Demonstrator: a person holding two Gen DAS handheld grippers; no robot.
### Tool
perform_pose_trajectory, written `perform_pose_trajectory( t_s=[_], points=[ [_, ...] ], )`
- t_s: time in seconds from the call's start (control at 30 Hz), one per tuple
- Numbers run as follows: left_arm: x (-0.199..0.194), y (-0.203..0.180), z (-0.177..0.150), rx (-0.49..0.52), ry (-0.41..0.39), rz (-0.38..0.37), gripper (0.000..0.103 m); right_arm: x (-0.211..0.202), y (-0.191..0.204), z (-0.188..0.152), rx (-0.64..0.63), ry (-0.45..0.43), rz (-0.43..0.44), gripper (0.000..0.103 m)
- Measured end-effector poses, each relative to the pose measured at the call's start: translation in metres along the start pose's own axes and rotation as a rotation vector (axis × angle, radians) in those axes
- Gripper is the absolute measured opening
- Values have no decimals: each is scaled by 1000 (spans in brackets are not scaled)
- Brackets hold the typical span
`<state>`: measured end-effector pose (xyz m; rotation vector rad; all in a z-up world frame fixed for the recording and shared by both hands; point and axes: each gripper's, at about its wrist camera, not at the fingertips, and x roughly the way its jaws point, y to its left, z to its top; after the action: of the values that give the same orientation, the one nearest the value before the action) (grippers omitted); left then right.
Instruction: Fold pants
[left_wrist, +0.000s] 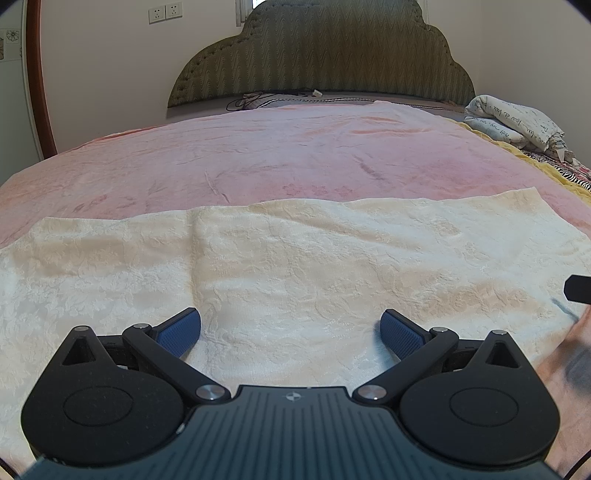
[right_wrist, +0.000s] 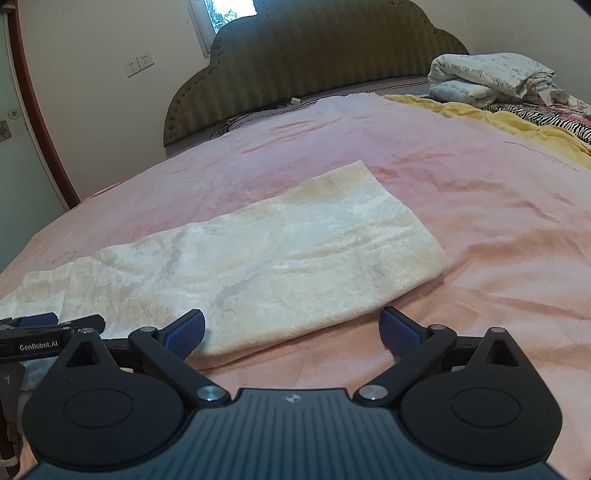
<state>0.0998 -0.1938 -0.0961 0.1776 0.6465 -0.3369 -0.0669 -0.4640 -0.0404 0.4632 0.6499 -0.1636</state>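
The cream, embossed pants (left_wrist: 295, 258) lie flat in a long strip across the pink bedspread, also in the right wrist view (right_wrist: 258, 258). My left gripper (left_wrist: 290, 328) is open and empty, low over the middle of the pants. My right gripper (right_wrist: 292, 330) is open and empty at the near edge of the pants, close to their right end. The left gripper shows at the left edge of the right wrist view (right_wrist: 40, 328). A dark tip of the right gripper shows at the right edge of the left wrist view (left_wrist: 578, 290).
The pink bedspread (left_wrist: 295, 155) covers the bed. A green padded headboard (left_wrist: 325, 55) stands at the far end with cables (left_wrist: 255, 99) at its foot. A bundled white quilt (right_wrist: 487, 79) and yellow and zebra-print bedding (right_wrist: 517, 118) lie at the far right.
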Motion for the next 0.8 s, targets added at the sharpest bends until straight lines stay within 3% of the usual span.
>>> perform_pose_trajectory(
  t_s=[0.37, 0.5, 0.6, 0.7, 0.8],
  points=[
    [1, -1, 1, -17, 2, 6, 103, 11, -18, 11, 237, -65, 41, 103],
    [-3, 0, 3, 36, 17, -9, 102, 15, -16, 10, 226, -83, 40, 103],
    [-6, 10, 7, -4, 66, -30, 103, 16, -12, 8, 193, -93, 24, 103],
    [-20, 12, 10, 17, 20, 18, 101, 17, -12, 10, 183, -91, 17, 103],
    [-32, 4, 14, 107, -30, 108, 103, 16, -17, 12, 230, -106, 42, 103]
  ],
)
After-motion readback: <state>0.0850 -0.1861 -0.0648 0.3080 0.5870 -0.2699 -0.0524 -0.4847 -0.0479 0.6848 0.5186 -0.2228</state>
